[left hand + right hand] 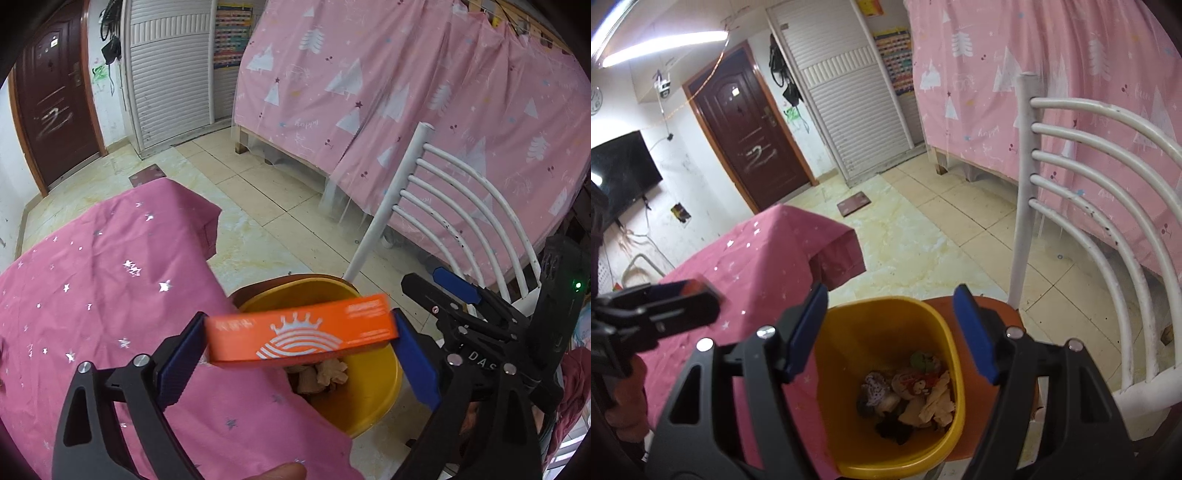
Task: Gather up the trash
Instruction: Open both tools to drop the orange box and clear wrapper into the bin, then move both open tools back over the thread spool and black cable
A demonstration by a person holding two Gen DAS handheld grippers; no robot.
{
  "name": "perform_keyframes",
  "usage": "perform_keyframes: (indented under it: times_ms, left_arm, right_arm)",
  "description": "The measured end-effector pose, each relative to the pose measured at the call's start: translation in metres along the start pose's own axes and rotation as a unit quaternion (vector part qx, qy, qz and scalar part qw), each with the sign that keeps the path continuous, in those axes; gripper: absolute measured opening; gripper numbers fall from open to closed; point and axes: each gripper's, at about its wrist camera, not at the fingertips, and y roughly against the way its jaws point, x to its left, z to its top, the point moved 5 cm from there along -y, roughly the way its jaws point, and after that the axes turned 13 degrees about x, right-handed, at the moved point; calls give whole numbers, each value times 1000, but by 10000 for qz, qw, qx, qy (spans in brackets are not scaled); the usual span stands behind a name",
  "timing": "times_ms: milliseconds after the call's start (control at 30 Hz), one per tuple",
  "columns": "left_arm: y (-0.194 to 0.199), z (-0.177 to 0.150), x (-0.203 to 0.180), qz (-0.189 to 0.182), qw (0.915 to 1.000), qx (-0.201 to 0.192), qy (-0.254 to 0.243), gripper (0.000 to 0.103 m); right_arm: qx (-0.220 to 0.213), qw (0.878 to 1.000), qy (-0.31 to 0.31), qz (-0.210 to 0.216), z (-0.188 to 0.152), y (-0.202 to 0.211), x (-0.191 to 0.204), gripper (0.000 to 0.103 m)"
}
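My left gripper [301, 350] is shut on an orange box [303, 338] with a white crown print, held by its two ends just above the yellow bin [384, 380]. The bin [849, 343] stands on the brown seat of a white chair and holds crumpled paper and wrappers [912, 395]. My right gripper [892, 332] is open and empty, directly over the bin's mouth. The right gripper shows in the left wrist view [439, 291] at the right; the left gripper shows in the right wrist view [683, 295] at the left, blurred.
A table under a pink star-print cloth [92, 295] lies left of the bin. The white chair back [1089, 221] rises at the right. A pink curtained bed [406, 92] stands behind, with tiled floor [258, 199], a dark door [746, 129] and a TV [620, 173] beyond.
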Motion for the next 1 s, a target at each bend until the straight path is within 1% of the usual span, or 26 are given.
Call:
perform_keyframes:
  times_ms: [67,200,400,467,700,800,867,1000]
  left_arm:
    - [0,0,-3,-8,10000,0,-10,92]
    - [3,-1,-2,15,10000,-17,30,93]
    - [19,-1,16,69,9996,-144,220,93]
    - [28,-2,27,129,9992,-229,290,93]
    - [58,-8,67,173,9972,-469,555,93]
    - [71,-13,89,230,9957,-577,683,93]
    - [80,-18,108,304,9943,-656,783,93]
    - [92,-27,144,420,9913,-720,1022,93]
  right_arm:
    - [-36,10000,-53,21,1,3,-4,68]
    - [-60,9999,-117,56,0,5,-7,68]
    - [-10,10000,21,96,1,1,8,68]
    - [29,9999,124,88,3,-1,18,68]
    - [92,9987,493,86,10,-6,59,69]
    - [137,9973,715,124,13,-12,87,70]
    - [174,9960,858,148,14,-15,104,74]
    - [258,9922,1201,232,15,-25,144,74]
